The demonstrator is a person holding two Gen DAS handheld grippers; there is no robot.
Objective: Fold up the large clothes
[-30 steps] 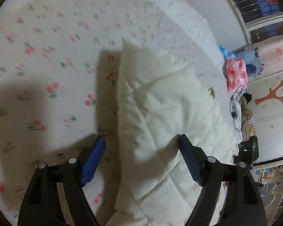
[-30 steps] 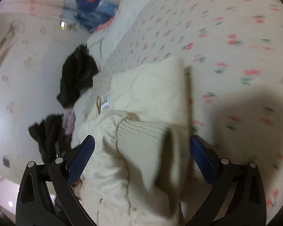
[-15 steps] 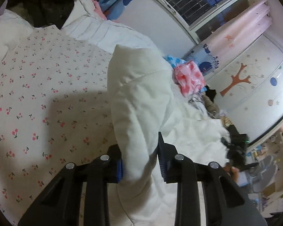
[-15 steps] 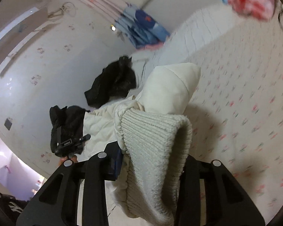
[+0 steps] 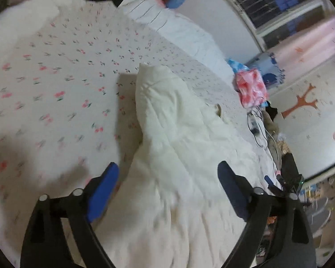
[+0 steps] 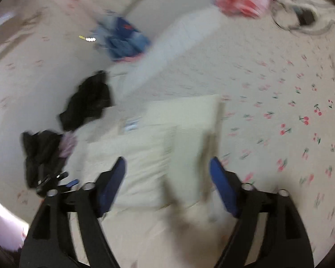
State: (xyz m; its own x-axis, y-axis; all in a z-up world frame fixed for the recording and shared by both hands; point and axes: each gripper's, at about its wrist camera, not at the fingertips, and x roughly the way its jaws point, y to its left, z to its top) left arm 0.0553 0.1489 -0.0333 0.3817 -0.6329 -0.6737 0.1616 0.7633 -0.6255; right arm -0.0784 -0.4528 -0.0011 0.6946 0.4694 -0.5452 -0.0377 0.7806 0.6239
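A cream quilted jacket [image 5: 172, 138] lies folded over on the cherry-print bedsheet [image 5: 55, 84]. My left gripper [image 5: 167, 178] is open and empty just above its near part. In the right wrist view the jacket [image 6: 167, 129] is blurred, lying flat with a small label near its collar. My right gripper [image 6: 167, 174] is open and empty, and the jacket's edge drops away between its fingers.
A pink bag [image 5: 251, 87] and cables [image 5: 256, 129] lie at the bed's far right. Black clothes [image 6: 87, 102] and a dark pile [image 6: 40, 151] sit by the left wall. A white bolster [image 5: 178, 31] runs along the back.
Half a second ago both grippers were shut on the jacket and held it up. Now both have opened and the jacket has dropped onto the bed, folded over.
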